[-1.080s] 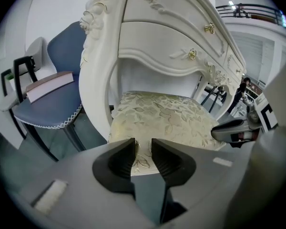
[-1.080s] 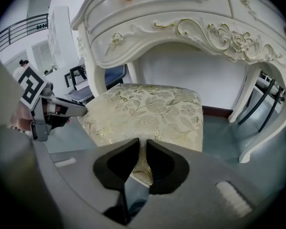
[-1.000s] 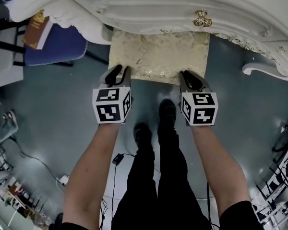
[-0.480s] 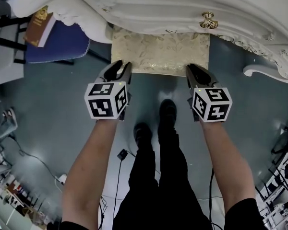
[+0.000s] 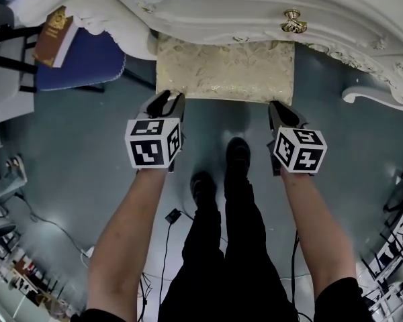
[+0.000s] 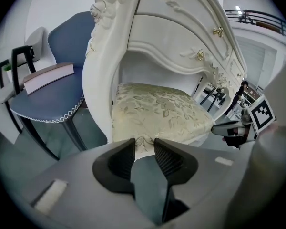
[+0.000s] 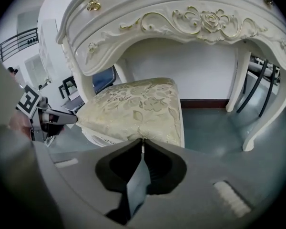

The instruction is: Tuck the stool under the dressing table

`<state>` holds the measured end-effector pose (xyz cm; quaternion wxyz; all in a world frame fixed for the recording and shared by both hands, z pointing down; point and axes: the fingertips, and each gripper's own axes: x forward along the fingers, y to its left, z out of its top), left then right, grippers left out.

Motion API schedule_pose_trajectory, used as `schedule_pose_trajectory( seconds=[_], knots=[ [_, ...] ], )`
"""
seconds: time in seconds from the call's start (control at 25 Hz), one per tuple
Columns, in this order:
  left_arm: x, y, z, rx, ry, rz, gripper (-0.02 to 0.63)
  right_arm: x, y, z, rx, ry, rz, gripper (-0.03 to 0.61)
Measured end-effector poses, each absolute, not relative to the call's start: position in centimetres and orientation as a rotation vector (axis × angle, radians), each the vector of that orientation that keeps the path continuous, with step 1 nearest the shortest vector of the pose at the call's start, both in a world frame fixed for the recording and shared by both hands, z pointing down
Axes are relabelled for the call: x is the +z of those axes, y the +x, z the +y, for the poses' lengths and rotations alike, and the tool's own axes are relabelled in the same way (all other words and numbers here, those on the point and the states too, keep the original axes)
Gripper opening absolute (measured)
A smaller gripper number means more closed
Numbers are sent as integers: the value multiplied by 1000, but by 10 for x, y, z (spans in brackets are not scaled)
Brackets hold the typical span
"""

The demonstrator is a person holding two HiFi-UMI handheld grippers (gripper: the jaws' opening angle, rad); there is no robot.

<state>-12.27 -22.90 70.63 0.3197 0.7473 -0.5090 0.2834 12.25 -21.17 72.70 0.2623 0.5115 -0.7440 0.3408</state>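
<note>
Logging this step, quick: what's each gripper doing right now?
Left gripper: open, jaws just opened wider, nothing held.
Right gripper: closed, empty.

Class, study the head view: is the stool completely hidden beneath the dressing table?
No, part of the stool with its patterned seat sticks out past the front edge of the dressing table.

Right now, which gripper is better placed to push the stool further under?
Probably right gripper: shut, tip at the stool's front edge. Left gripper: jaws have just been opening, nothing between them.
</note>
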Motion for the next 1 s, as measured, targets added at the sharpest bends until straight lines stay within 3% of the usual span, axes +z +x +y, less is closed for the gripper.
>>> schedule_pose_trajectory(
  seconds=[1.0],
  knots=[
    [706, -94, -316, 693, 2049, -1426, 146, 727, 149, -310, 870, 1427, -2110, 15]
  ],
)
